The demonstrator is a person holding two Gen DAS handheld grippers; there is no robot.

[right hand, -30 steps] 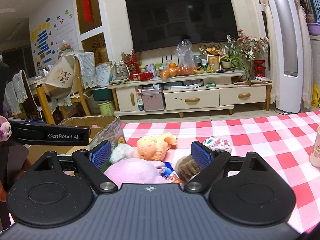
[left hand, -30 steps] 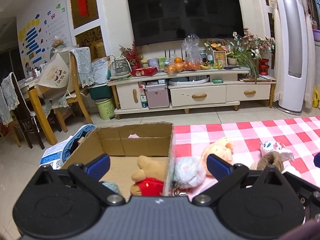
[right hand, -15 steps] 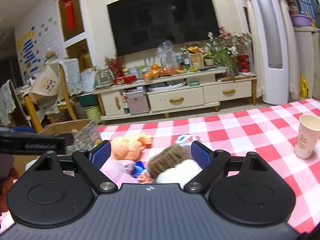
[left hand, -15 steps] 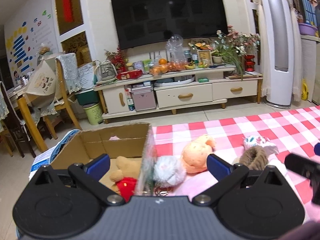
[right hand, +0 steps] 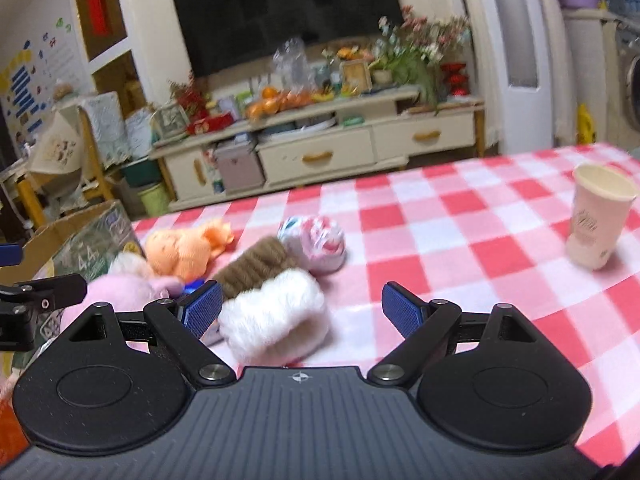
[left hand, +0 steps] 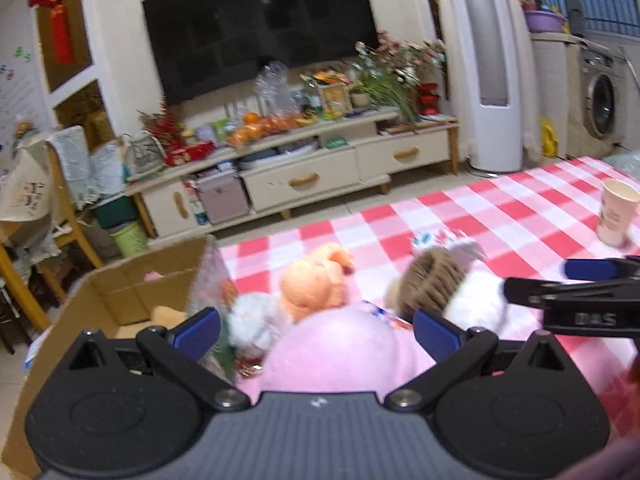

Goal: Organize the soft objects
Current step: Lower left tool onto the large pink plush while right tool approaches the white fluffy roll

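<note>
Soft toys lie on the red-checked tablecloth: a pink plush, an orange doll, a brown knitted piece, a white fluffy piece, a small grey-white plush and a patterned pink-and-white ball. My left gripper is open, with the pink plush between its fingers. My right gripper is open, with the white fluffy piece by its left finger. An open cardboard box stands at the table's left edge, with a plush inside.
A paper cup stands upright on the right side of the table. Beyond the table's far edge are a TV cabinet and a tall white air conditioner. A chair and table stand at the far left.
Both grippers have swung right, away from the box and over the toy pile. The right gripper now faces the white fluffy piece; the left now faces the pink plush.
</note>
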